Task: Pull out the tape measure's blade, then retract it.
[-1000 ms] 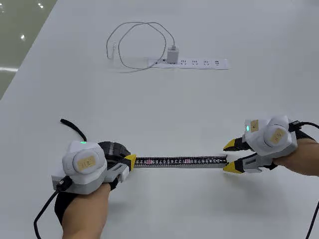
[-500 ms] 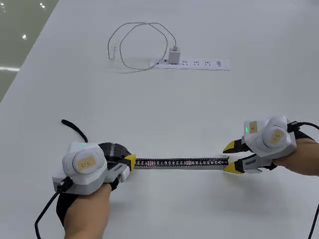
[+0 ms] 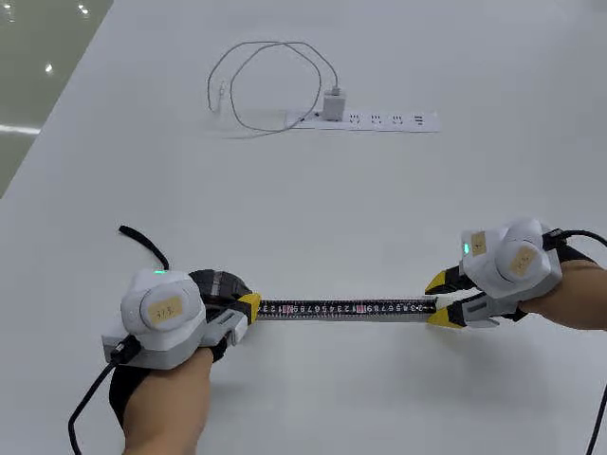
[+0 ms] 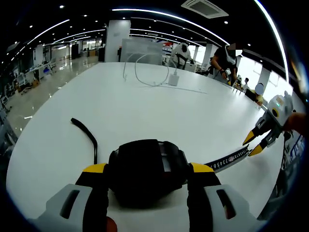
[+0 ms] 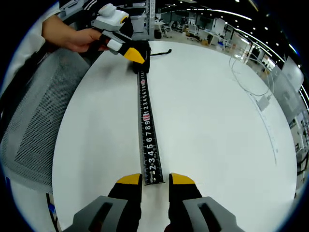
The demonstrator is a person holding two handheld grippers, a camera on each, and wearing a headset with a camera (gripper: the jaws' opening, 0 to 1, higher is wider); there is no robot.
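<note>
The black tape measure case (image 3: 220, 287) rests on the white table (image 3: 313, 209), and my left gripper (image 3: 248, 308) is shut on it; in the left gripper view the case (image 4: 147, 169) sits between both yellow-tipped jaws. Its blade (image 3: 346, 308) lies flat on the table, drawn out to the right. The blade's end sits between the jaws of my right gripper (image 3: 438, 300), which stand slightly apart. In the right gripper view (image 5: 155, 180) the blade (image 5: 146, 121) runs away toward the case (image 5: 141, 50), with a small gap beside its tip.
A white power strip (image 3: 379, 120) with a plugged charger (image 3: 332, 102) and a looped white cable (image 3: 270, 85) lies at the far side. The tape measure's black strap (image 3: 142, 245) trails left of the case. The table's left edge (image 3: 57, 104) borders shiny floor.
The right gripper's jaws have narrowed a little around the blade's end. The blade's length and the left gripper look unchanged.
</note>
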